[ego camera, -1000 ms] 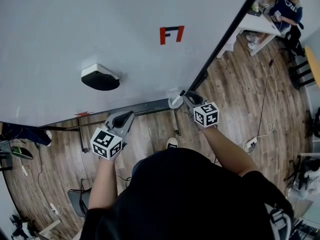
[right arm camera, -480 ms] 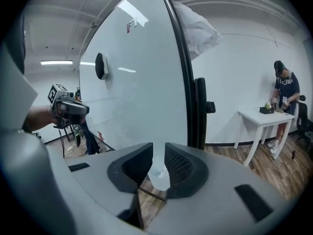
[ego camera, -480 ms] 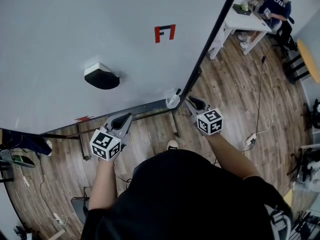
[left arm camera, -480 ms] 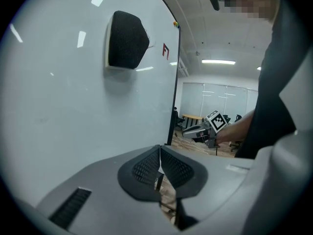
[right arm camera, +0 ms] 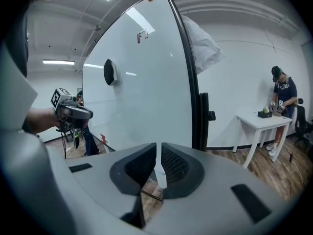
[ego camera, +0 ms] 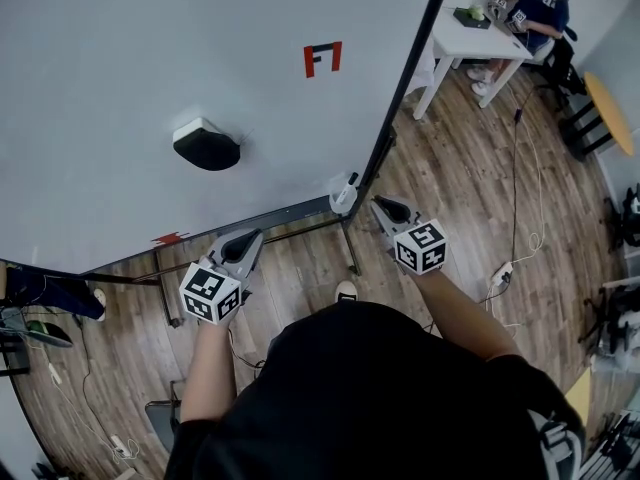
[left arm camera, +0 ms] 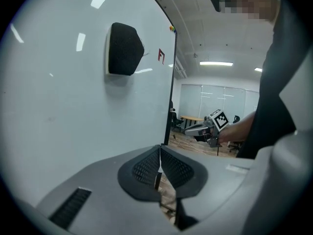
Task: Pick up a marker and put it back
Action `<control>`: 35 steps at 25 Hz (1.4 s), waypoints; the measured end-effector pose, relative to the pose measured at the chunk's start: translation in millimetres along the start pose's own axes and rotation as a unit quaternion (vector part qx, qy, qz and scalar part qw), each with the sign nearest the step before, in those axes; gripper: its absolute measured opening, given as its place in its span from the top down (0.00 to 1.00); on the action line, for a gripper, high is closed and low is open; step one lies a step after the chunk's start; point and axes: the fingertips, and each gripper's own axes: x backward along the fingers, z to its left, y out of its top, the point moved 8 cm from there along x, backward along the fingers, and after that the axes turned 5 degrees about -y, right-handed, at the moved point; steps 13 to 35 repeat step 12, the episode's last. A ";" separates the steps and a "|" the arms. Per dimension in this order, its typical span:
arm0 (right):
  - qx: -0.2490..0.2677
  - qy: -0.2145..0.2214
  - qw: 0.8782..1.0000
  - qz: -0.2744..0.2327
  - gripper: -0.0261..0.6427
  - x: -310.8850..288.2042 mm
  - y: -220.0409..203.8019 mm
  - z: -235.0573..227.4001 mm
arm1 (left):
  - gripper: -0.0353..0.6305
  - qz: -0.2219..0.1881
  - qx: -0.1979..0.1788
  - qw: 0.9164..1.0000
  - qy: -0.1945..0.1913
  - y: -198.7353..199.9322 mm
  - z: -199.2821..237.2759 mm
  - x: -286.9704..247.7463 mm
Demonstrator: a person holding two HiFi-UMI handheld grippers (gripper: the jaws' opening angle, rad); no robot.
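A pale marker cup (ego camera: 343, 195) hangs at the right end of the whiteboard's tray (ego camera: 270, 218), with a dark-capped marker (ego camera: 351, 180) standing in it. My right gripper (ego camera: 379, 205) hovers just right of the cup, apart from it. Its jaws are closing, and only a narrow gap is left. In the right gripper view (right arm camera: 159, 153) the pale cup shows through that gap, beyond the jaws, which hold nothing. My left gripper (ego camera: 251, 238) hangs below the tray, left of the cup. Its pads (left arm camera: 146, 168) meet with nothing between them.
The whiteboard (ego camera: 150, 68) carries a black eraser (ego camera: 205, 145) and a red mark (ego camera: 322, 58). Its black frame edge (ego camera: 405, 78) runs up to the right. Beyond it stands a white table (ego camera: 470, 40) with a person (ego camera: 530, 3) at it. Cables (ego camera: 515, 238) lie on the wooden floor.
My right gripper has drawn back to the right from the cup, where it stood a second ago, and its jaws have narrowed. The left gripper has barely moved.
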 end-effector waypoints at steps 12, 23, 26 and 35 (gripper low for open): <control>-0.007 0.003 1.000 -0.015 0.95 17.6 5.7 27.7 | 0.93 -0.010 0.002 1.000 0.000 -10.5 -13.2 24.3; -0.007 0.003 1.000 -0.015 0.95 17.6 5.7 27.7 | 0.93 -0.010 0.002 1.000 0.000 -10.5 -13.2 24.3; -0.007 0.003 1.000 -0.015 0.95 17.6 5.7 27.7 | 0.93 -0.010 0.002 1.000 0.000 -10.5 -13.2 24.3; -0.007 0.003 1.000 -0.015 0.95 17.6 5.7 27.7 | 0.93 -0.010 0.002 1.000 0.000 -10.5 -13.2 24.3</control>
